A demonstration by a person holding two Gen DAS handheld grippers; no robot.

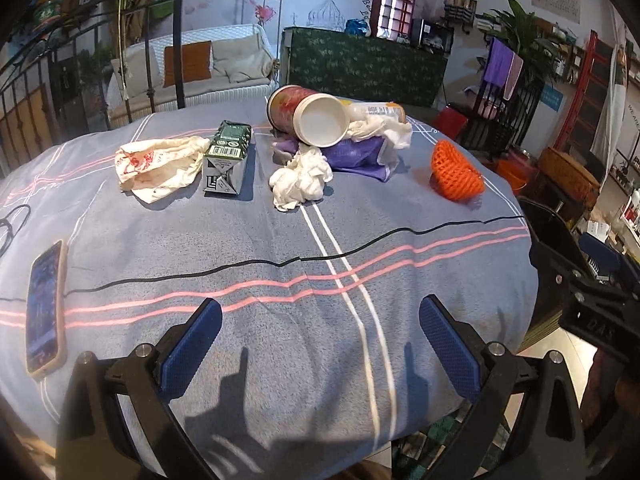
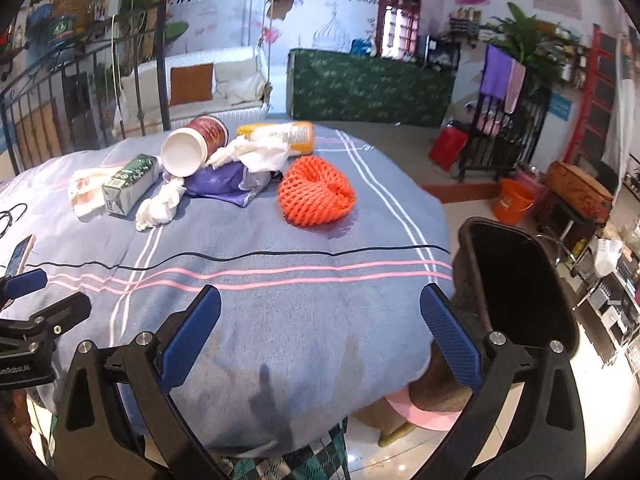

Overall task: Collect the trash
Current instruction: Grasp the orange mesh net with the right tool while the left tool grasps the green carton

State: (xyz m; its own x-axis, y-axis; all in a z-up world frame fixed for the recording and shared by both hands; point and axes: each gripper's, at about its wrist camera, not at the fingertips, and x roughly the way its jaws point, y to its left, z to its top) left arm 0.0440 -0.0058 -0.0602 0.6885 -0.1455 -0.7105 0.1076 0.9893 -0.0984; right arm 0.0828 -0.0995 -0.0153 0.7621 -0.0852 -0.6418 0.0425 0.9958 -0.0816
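Trash lies at the far side of a round table with a blue-grey striped cloth (image 1: pixel 280 240). There is a paper cup (image 1: pixel 316 118) on its side, a green milk carton (image 1: pixel 228 156), crumpled white tissue (image 1: pixel 302 178), a stained white wrapper (image 1: pixel 156 166), a purple bag (image 1: pixel 356 152) and an orange foam net (image 1: pixel 454 172). The net also shows in the right wrist view (image 2: pixel 316 196), as do the cup (image 2: pixel 192 148) and carton (image 2: pixel 128 186). My left gripper (image 1: pixel 320 340) is open and empty over the near cloth. My right gripper (image 2: pixel 320 328) is open and empty near the table's right edge.
A phone (image 1: pixel 44 308) lies at the left edge of the table. A black bin (image 2: pixel 524 292) stands beside the table on the right. A black cable (image 1: pixel 12 224) lies at the far left. An orange bucket (image 2: pixel 512 202) and chairs stand beyond.
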